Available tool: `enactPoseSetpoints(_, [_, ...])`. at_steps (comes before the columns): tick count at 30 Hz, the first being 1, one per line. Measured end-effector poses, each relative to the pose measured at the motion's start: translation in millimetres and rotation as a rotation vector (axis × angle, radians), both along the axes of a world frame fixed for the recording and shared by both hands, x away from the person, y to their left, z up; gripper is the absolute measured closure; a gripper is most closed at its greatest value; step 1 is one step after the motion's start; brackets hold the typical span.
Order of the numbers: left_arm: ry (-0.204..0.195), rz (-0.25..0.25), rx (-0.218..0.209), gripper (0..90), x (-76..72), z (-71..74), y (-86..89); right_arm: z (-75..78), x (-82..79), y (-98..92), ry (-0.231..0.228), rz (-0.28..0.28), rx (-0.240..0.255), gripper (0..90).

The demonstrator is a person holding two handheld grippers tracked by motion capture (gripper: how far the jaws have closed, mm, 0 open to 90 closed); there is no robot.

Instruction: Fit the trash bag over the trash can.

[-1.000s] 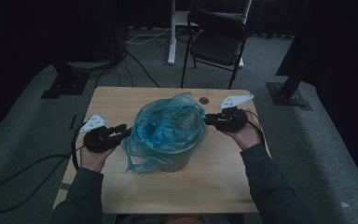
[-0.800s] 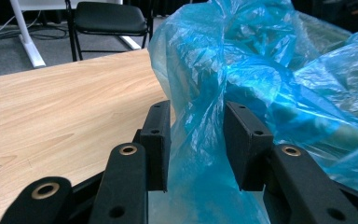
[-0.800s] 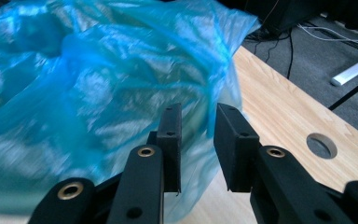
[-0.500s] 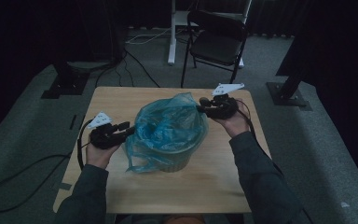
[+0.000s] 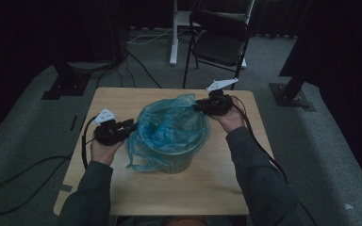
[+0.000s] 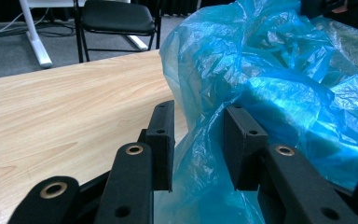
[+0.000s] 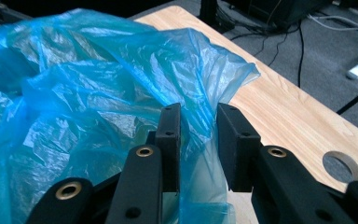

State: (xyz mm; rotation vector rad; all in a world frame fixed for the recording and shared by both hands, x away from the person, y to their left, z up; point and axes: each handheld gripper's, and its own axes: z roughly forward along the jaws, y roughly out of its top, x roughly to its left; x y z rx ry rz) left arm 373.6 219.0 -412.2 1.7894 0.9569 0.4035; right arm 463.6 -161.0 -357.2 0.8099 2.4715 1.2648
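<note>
A pale wooden desk (image 5: 122,101) stands on grey carpet in a dim room. At its left, the left tongs (image 5: 131,127) sit at the near-left rim of a crinkled translucent blue plastic bag (image 5: 167,129); their jaws have just been closing, film between them, pads not pressing. The bag lines a round bin (image 5: 179,162) at the desk's middle and spills over its rim. The right tongs (image 5: 199,106), also just closing, straddle the bag's far-right edge without clamping it. Behind stands a black folding chair (image 5: 219,40).

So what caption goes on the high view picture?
Two black grippers, left gripper and right gripper, work a crinkly blue plastic bag over a round bin.
</note>
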Motion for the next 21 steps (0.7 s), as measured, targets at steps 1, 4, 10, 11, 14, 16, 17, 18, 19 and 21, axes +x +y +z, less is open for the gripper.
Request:
enactPoseSetpoints(1, [0.001,0.001,-0.001,66.4,0.6,0.3,-0.2,-0.4,0.3,0.1,0.000,-0.004,-0.004,71.2])
enactPoseSetpoints(4, [0.002,0.001,-0.010,67.3,2.8,0.9,-0.7,-0.9,1.5,0.1,0.011,-0.007,-0.002,71.1])
enactPoseSetpoints(10, [0.004,-0.006,-0.015,68.4,5.4,1.1,-1.4,-4.4,0.7,3.2,0.046,0.013,-0.009,73.5])
enactPoseSetpoints(11, [0.005,-0.009,-0.016,68.7,5.5,1.0,-1.2,-4.7,0.1,3.4,0.047,0.013,-0.018,73.5])
enactPoseSetpoints(14, [0.007,-0.018,-0.020,69.2,5.1,0.7,-0.7,-5.6,-1.2,2.1,0.060,0.013,-0.025,74.6])
enactPoseSetpoints(16, [0.008,-0.028,-0.026,69.9,4.2,0.5,-0.4,-5.8,-3.4,0.2,0.071,0.018,-0.016,74.5])
enactPoseSetpoints(17, [0.007,-0.034,-0.027,69.9,3.8,0.3,-0.2,-5.9,-4.9,-1.0,0.076,0.022,-0.012,74.2])
enactPoseSetpoints(18, [0.007,-0.037,-0.026,69.9,3.5,0.4,-0.1,-5.9,-6.4,-2.2,0.078,0.029,-0.011,73.9])
enactPoseSetpoints(19, [0.006,-0.039,-0.024,69.9,3.4,0.5,-0.1,-5.6,-7.9,-3.3,0.081,0.037,-0.011,73.5])
enactPoseSetpoints(21, [0.005,-0.036,-0.020,69.9,3.9,1.1,0.0,-4.5,-10.6,-4.9,0.075,0.044,-0.016,71.1])
